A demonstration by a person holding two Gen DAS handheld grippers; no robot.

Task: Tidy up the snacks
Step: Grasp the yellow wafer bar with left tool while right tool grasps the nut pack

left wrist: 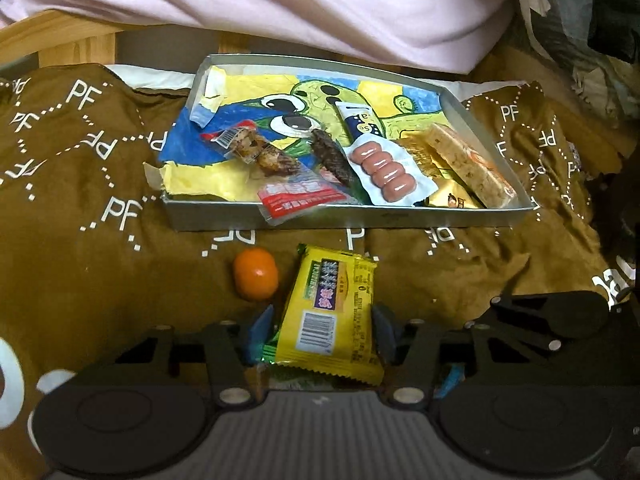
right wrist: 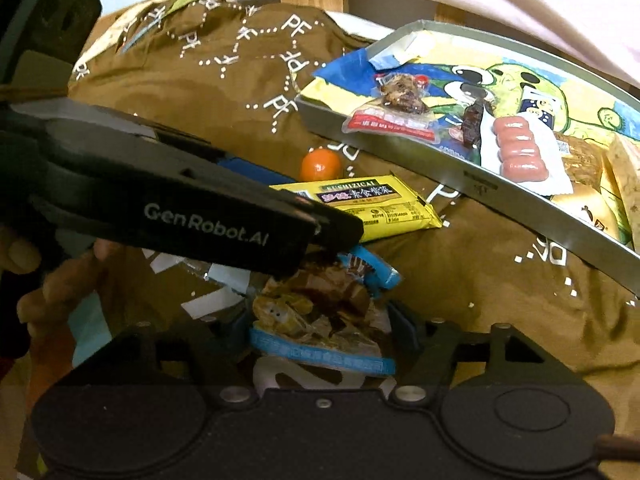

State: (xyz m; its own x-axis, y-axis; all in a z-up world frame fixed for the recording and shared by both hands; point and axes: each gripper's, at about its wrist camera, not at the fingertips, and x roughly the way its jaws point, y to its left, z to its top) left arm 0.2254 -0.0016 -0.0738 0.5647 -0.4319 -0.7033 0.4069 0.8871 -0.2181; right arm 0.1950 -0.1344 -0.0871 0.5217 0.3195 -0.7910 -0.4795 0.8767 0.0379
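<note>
Two grippers are low over the brown cloth (left wrist: 100,184) printed with white letters. The left gripper (left wrist: 320,334) has its blue fingers (left wrist: 262,326) closed on the near end of a yellow packet (left wrist: 332,312), which lies flat on the cloth just in front of the metal tray (left wrist: 360,218). A small orange (left wrist: 256,274) sits on the cloth just left of the packet, apart from it. The right gripper (right wrist: 320,334) has its fingers clamped on a crinkled blue-edged snack bag (right wrist: 320,320), close beside the left gripper's black body. Inside the tray, on a cartoon-printed lining, lie a pack of small sausages (left wrist: 384,172), two dark meat snacks in clear wrap (left wrist: 260,152), a gold wrapper (left wrist: 452,200) and a pale bar (left wrist: 468,160) against the right wall
</note>
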